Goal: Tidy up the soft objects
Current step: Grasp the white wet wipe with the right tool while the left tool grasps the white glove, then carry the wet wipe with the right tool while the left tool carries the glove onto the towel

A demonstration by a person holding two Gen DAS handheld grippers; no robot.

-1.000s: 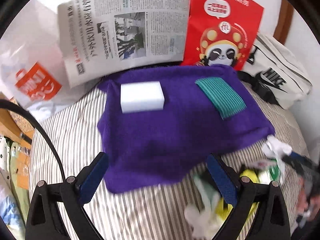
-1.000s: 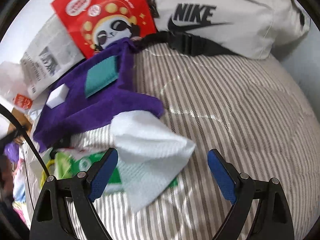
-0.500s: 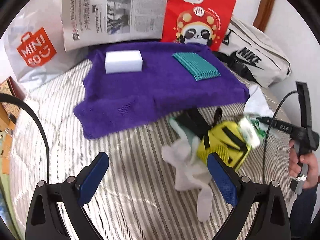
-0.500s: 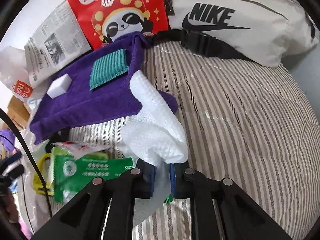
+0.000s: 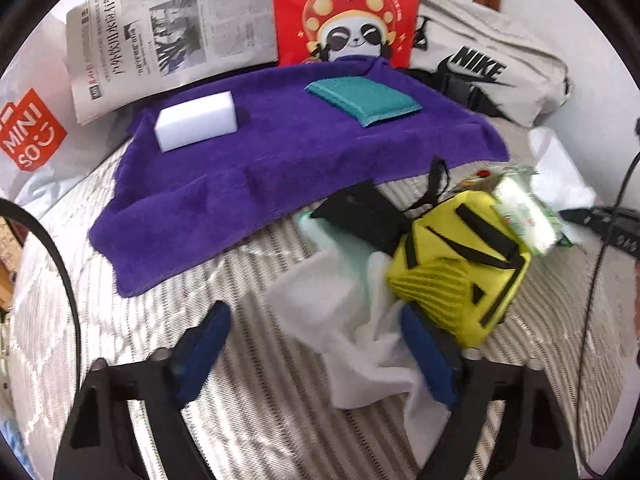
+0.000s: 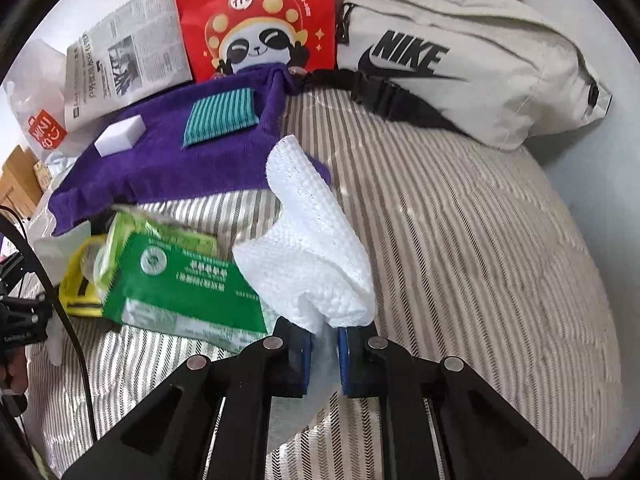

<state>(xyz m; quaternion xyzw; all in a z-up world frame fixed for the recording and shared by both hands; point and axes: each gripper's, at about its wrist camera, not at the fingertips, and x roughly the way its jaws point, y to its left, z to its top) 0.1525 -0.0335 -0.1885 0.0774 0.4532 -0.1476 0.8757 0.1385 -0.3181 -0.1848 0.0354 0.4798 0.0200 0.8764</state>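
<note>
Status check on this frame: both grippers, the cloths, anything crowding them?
Right gripper shut on white waffle cloth. Left gripper closing around thin white cloth, not pinched yet. Yellow pouch crowds its right finger.

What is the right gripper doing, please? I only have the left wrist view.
Observer: The right gripper is shut on a white waffle cloth, lifted off the striped bed.
Operator: Thanks. What lies beside that cloth?
Observer: A green wipes pack, just left of it, resting partly on a yellow pouch.
Operator: Is anything under the cloth's far end?
Observer: Its tip overlaps the purple towel's corner.
</note>
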